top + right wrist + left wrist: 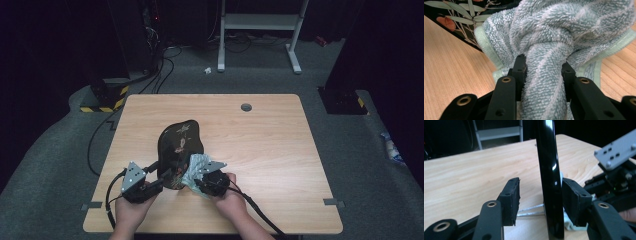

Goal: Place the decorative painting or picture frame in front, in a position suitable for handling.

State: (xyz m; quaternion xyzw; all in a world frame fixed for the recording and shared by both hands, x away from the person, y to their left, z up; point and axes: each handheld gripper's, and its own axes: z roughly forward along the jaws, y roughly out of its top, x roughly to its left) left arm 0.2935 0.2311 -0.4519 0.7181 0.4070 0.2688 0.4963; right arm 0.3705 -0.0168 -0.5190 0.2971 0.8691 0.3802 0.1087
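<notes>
The black lacquered tray (179, 150) with a bamboo pattern stands tilted on its edge near the tabletop's (270, 150) front edge, left of centre. The left gripper (541, 197) straddles its rim, jaws apart, one pad clear of it. The right gripper (543, 72) is clamped on a bunched pale-green towel (554, 37) touching the tray.

I am working in a dim lab: cables (160, 70) are trailing beyond my grippers, past a white metal stand (260, 30) on grey carpet (360, 150).
</notes>
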